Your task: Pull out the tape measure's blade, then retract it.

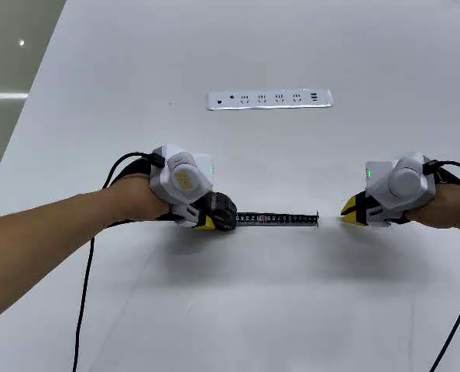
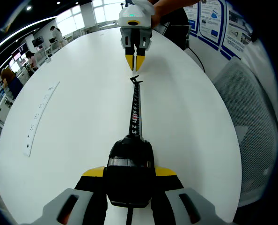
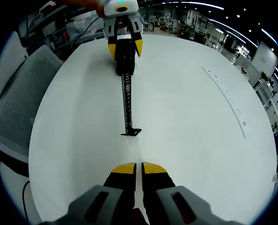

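- In the lower middle of the head view, the left hand-held gripper [image 1: 211, 218] is clamping a chunky black plastic tape measure case [image 1: 224, 209] between its yellow-tipped jaws. The case is resting on the plain white worktop [image 1: 238, 310].
- A narrow dark blade with pale printed markings [image 1: 276, 219] is lying flat on the worktop. It is running from the case's mouth toward the right of the frame and ending in a small upturned metal hook [image 1: 317, 218].
- At the right of the frame, the right hand-held gripper [image 1: 346, 211] is carrying nothing. Its jaws are pressed together and pointing at the hook, with a clear gap between them and it.
- With the blade out and its tip free, retraction is probably the step in hand. Doing it well means pinning the case level, so that the blade is travelling straight back into the mouth instead of whipping sideways.
- The right hand-held gripper is probably best kept clear of the hook's path.
- The blade is looking straight and unkinked, and whether a lock is holding it cannot be told.
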The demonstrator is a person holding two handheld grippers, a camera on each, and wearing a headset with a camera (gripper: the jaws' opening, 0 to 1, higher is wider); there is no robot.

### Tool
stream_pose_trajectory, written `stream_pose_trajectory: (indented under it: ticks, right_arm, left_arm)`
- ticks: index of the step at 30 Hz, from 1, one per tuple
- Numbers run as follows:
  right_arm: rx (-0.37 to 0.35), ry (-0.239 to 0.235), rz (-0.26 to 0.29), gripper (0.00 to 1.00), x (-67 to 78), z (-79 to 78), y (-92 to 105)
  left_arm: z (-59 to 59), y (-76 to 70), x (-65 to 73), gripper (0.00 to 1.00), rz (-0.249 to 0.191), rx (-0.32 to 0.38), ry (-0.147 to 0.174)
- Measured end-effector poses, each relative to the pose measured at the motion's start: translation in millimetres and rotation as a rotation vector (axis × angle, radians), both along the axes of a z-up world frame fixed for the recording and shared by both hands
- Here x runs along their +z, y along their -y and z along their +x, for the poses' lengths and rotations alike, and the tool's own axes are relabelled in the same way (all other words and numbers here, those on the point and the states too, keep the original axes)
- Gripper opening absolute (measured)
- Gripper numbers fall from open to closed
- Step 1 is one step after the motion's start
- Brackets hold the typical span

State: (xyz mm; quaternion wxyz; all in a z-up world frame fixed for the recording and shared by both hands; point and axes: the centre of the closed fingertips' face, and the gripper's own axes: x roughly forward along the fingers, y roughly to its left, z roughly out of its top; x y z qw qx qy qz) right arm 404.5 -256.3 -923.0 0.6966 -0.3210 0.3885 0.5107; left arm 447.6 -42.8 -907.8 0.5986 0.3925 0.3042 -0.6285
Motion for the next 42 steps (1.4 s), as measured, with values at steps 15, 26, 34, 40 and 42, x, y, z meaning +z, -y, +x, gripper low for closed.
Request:
stream_pose_trajectory:
  ticks: [15,26,34,40,42]
  right_arm:
    - [-0.014,0.032,0.008,0.11,7.8,3.2,-3.5]
    - [0.059,0.127,0.041,0.25,21.9,1.0,-26.1]
    - [0.148,0.194,0.026,0.27,21.1,-5.5,-44.5]
    - [0.201,0.265,-0.015,0.26,14.6,-1.0,-48.7]
    - [0.197,0.259,-0.011,0.26,13.6,-2.8,-51.0]
  left_arm:
    - [-1.5,2.0,-0.6,0.33,-0.003,-0.001,-0.007]
    - [-2.0,2.2,0.3,0.34,-0.005,0.001,-0.010]
    - [-1.8,2.5,1.3,0.34,-0.008,0.002,-0.018]
    - [-1.1,2.4,1.0,0.34,-0.008,0.002,-0.019]
    - [-1.1,2.4,1.0,0.34,-0.008,0.002,-0.020]
